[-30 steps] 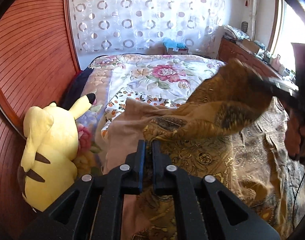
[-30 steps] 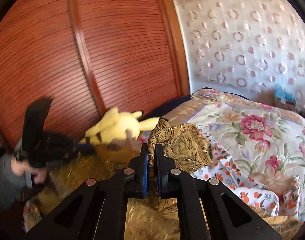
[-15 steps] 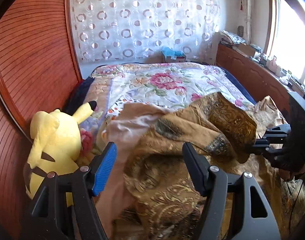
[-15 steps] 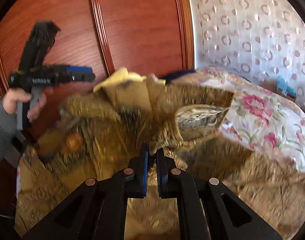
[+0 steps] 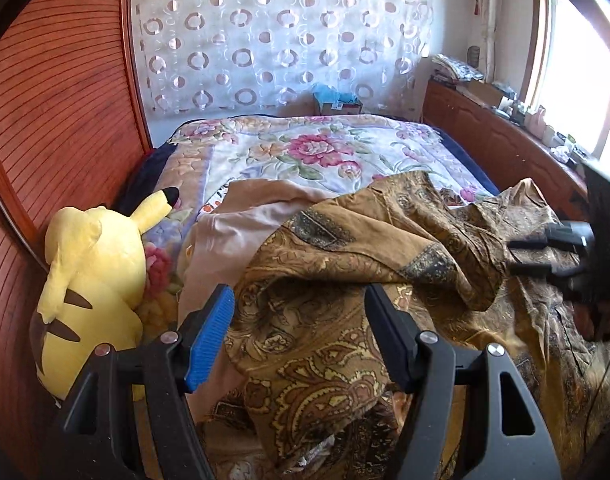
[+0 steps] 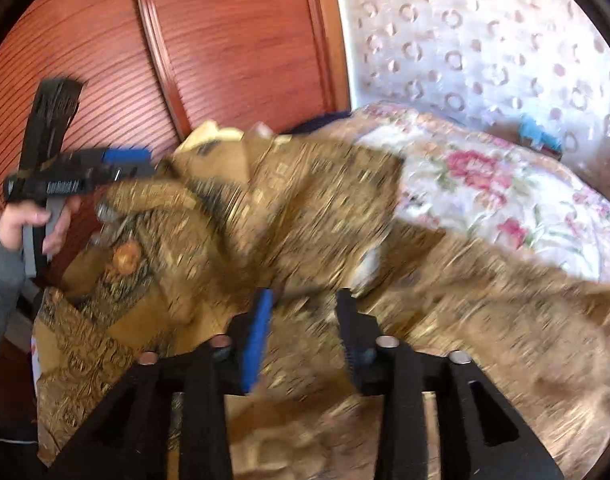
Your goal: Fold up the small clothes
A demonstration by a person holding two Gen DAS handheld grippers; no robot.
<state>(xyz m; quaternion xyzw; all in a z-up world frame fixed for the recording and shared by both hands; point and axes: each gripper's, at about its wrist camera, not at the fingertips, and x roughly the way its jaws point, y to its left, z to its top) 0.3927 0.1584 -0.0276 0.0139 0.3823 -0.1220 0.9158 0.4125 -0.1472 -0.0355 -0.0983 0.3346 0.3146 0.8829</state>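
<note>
The brown patterned garment (image 5: 345,280) lies in a loose heap on the bed (image 5: 305,148), beside a yellow plush toy (image 5: 93,276). The left gripper (image 5: 297,320) stands open above the cloth, holding nothing. The right gripper (image 6: 305,312) has just been opening; its jaws are apart, with cloth lying loose under them and none pinched. Risk: the released fold is bunched and uneven, so it may slump or trap creases. The cloth also lies near the toy and could snag it at the next pull.

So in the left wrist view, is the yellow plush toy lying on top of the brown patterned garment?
No. The yellow plush toy sits beside the wooden wardrobe, left of the brown patterned garment, not on it.
</note>
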